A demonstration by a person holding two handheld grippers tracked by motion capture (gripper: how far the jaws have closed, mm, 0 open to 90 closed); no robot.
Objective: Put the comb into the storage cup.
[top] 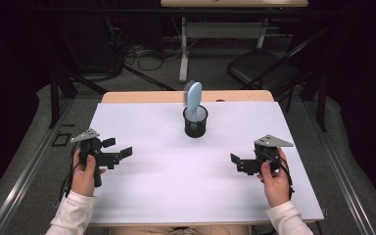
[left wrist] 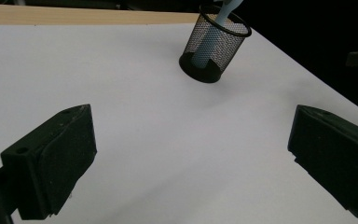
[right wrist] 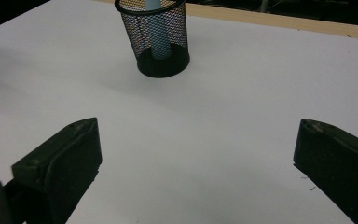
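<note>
A black mesh cup (top: 195, 122) stands upright toward the far middle of the white board (top: 176, 171). A light-blue hairbrush (top: 193, 97) stands in it, handle down and head sticking out the top. My left gripper (top: 118, 148) is held low at the board's left side, open and holding nothing. My right gripper (top: 240, 163) is at the right side, also open with nothing between its jaws. Both point inward, well short of the cup. The left gripper view has the cup (left wrist: 216, 44) far ahead to the right of the gripper (left wrist: 191, 154). The right gripper view has the cup (right wrist: 161, 39) ahead to the left of the gripper (right wrist: 196, 163).
The white board lies on a wooden table whose edge (top: 142, 96) shows at the back. Behind the table are a desk frame (top: 183, 49), floor cables (top: 142, 56) and a dark folding chair (top: 262, 66). Bare board lies between the grippers and the cup.
</note>
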